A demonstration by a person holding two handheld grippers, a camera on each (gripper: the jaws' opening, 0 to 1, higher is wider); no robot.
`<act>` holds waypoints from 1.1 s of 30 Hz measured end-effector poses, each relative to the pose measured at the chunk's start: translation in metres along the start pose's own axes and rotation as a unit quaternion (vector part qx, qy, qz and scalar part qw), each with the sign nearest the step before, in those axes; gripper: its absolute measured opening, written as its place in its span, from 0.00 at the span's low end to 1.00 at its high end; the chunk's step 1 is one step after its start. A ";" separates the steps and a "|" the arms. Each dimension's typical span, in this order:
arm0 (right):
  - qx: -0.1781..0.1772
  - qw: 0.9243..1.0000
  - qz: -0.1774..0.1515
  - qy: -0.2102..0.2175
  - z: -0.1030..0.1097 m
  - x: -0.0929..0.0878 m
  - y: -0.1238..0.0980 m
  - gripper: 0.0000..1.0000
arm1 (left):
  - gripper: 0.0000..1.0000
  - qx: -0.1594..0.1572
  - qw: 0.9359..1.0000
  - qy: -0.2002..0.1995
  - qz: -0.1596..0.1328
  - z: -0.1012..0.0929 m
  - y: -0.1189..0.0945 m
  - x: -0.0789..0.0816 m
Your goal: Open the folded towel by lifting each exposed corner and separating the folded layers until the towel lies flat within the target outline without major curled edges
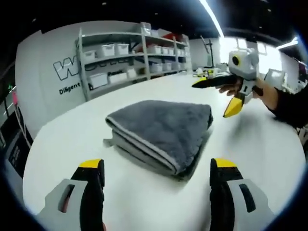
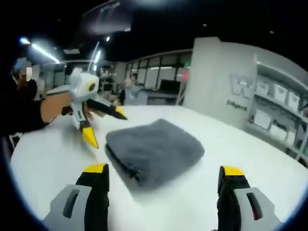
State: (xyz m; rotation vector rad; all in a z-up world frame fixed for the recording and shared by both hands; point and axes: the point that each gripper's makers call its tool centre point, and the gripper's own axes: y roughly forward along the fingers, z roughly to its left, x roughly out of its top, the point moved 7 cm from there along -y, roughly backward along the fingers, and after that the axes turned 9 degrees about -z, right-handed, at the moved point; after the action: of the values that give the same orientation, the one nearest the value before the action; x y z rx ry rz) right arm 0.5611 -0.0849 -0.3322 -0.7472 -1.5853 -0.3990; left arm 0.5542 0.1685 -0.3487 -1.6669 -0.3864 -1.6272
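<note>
Two grippers hover over a white table (image 1: 144, 207), both with their yellow-tipped jaws spread wide and nothing between them. From the left gripper view, the left gripper (image 1: 158, 166) sits low at the near edge, its jaws framing the grey towel (image 1: 163, 132), which lies folded in a thick stack in the middle of the table, its bound edges and fold layers facing the camera. The right gripper (image 1: 219, 98) shows beyond the towel's far right corner, held by a hand (image 1: 267, 94) in a dark sleeve; it hangs above the table, apart from the cloth. From the right gripper view, the right gripper (image 2: 163, 173) frames the same towel (image 2: 154, 149), and the left gripper (image 2: 103, 127) hangs just beside the towel's left edge (whether a tip touches the cloth cannot be told).

No target outline can be made out on the tabletop in either view. The underside layers of the towel are hidden by the top fold.

Behind the table stands a grey shelving unit (image 1: 132, 53) with white bins, beside a wall bearing partly cut-off lettering (image 1: 70, 77). Ceiling strip lights (image 1: 211, 17) run overhead, and the far room in the right gripper view is dim and blurred, with dark windows (image 2: 159, 77) and a seated person barely discernible.
</note>
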 end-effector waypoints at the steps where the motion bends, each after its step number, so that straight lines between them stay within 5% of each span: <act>1: 0.003 1.000 0.002 0.002 0.001 -0.001 0.001 0.85 | 0.87 0.000 1.000 0.000 0.001 0.000 0.000 0.000; 11: -0.005 0.997 0.034 0.068 0.002 -0.023 0.007 0.60 | 0.73 -0.002 1.000 -0.019 0.014 0.004 0.008 -0.010; 16: -0.002 0.997 0.033 0.063 0.008 -0.022 0.009 0.59 | 0.68 -0.002 1.000 -0.027 0.012 0.004 0.010 -0.011; 21: -0.005 0.998 0.023 0.064 0.010 -0.021 0.011 0.44 | 0.62 -0.007 0.999 -0.035 0.008 0.001 0.011 -0.010; 33: 0.022 0.996 0.029 0.081 0.025 -0.030 0.017 0.28 | 0.46 -0.001 0.999 -0.049 0.004 -0.003 0.014 -0.009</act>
State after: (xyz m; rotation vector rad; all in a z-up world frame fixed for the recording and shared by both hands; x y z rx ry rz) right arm 0.5540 -0.0631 -0.3689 -0.7070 -1.4142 -0.3717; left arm 0.5604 0.1595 -0.3621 -1.7525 -0.4270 -1.5442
